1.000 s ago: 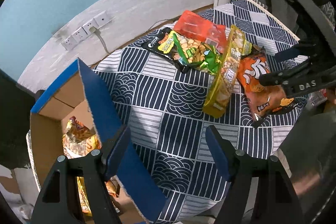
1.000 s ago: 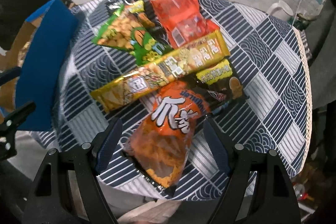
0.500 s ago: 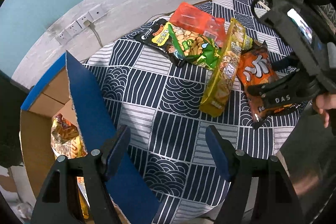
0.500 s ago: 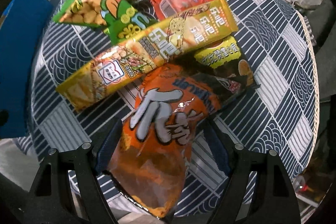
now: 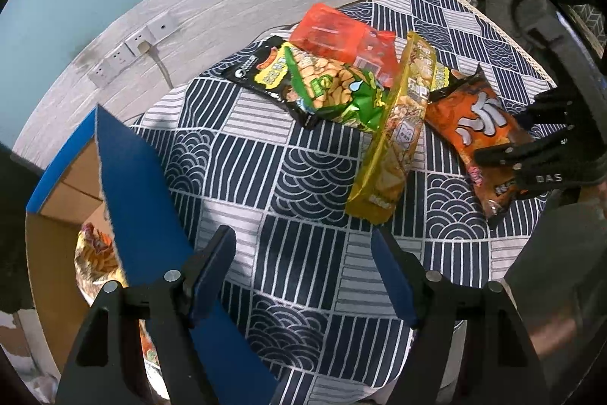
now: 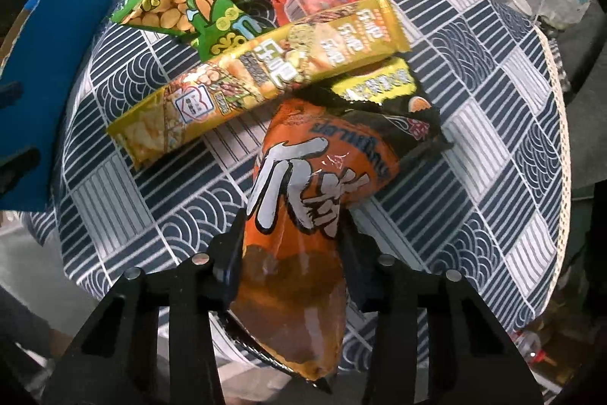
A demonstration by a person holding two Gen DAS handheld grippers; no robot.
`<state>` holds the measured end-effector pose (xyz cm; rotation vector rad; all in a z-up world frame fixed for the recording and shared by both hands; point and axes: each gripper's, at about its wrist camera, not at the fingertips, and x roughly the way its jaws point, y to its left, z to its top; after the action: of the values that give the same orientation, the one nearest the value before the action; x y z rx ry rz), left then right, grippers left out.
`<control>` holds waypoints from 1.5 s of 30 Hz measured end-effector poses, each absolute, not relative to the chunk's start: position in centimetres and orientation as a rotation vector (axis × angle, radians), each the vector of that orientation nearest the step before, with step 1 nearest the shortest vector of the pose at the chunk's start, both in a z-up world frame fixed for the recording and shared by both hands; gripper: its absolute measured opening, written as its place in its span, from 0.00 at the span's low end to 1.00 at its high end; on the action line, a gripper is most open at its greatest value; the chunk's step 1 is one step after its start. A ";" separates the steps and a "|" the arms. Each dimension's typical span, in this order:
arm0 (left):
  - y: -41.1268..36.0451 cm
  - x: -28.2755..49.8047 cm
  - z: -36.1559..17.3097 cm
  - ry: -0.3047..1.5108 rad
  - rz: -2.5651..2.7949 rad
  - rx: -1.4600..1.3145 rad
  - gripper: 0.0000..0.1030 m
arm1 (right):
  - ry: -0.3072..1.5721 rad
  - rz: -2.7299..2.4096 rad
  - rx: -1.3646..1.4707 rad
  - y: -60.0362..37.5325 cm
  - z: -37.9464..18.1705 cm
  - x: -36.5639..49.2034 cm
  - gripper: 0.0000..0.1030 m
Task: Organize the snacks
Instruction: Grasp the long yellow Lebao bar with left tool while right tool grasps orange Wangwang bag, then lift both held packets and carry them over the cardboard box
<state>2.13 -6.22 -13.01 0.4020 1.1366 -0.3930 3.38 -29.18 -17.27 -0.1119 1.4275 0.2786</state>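
Right tongs (image 6: 292, 249) pinching orange snack bag (image 6: 303, 200); lift clear of yellow pack (image 6: 261, 74). Left tongs (image 5: 303, 272) spread, idle near cardboard box (image 5: 64, 200).

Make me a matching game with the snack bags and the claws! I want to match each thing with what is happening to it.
Things:
1. orange crinkly snack bag with big white letters
2. long yellow plastic snack packet
3. left claw
4. brown cardboard box with blue flaps

States:
A. open, holding nothing
B. squeezed by the right claw
C. beside the table, a snack bag inside
D. lying slantwise across other bags

Pairs: 1-B, 2-D, 3-A, 4-C
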 end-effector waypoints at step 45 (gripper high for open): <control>-19.8 8.9 -20.6 1.294 -0.477 0.353 0.55 | 1.304 0.206 0.124 -40.0 -14.5 6.1 0.41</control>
<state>8.91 -19.80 -20.56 0.3531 1.2935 -0.4771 6.13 -39.97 -14.47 0.1240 1.3039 0.2061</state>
